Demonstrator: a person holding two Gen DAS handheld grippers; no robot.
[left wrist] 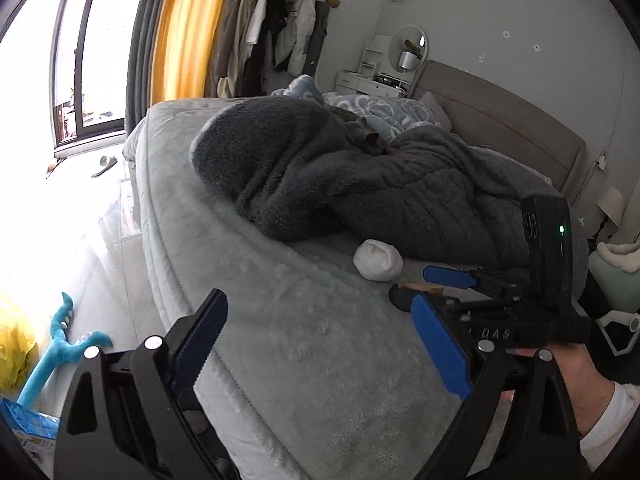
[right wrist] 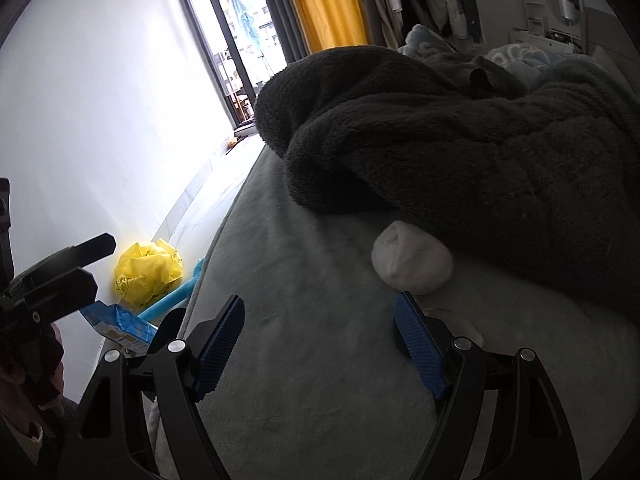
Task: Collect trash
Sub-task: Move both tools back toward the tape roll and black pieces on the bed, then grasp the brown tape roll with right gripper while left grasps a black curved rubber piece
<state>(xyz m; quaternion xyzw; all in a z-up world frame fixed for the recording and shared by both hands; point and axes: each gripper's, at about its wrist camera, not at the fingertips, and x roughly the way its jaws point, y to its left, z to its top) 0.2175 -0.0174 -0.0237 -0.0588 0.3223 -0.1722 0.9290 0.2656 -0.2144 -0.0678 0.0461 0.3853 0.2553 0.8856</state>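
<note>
A white crumpled wad of tissue (left wrist: 377, 265) lies on the grey bed (left wrist: 288, 340) against the edge of a dark grey fleece blanket (left wrist: 340, 184). It also shows in the right wrist view (right wrist: 412, 258), just beyond my right gripper (right wrist: 320, 344), which is open and empty over the bed. My left gripper (left wrist: 320, 344) is open and empty above the bed's near edge. The right gripper (left wrist: 436, 286) shows in the left wrist view, open, close to the right of the wad. A yellow plastic bag (right wrist: 149, 272) sits on the floor by the wall.
A blue packet (right wrist: 120, 326) and a blue plush toy (left wrist: 60, 348) lie on the floor beside the bed. A cat (left wrist: 370, 140) rests on the blanket. A white wall (right wrist: 100, 120) and a window (left wrist: 88, 60) lie left; a clothes rack (left wrist: 280, 24) stands behind.
</note>
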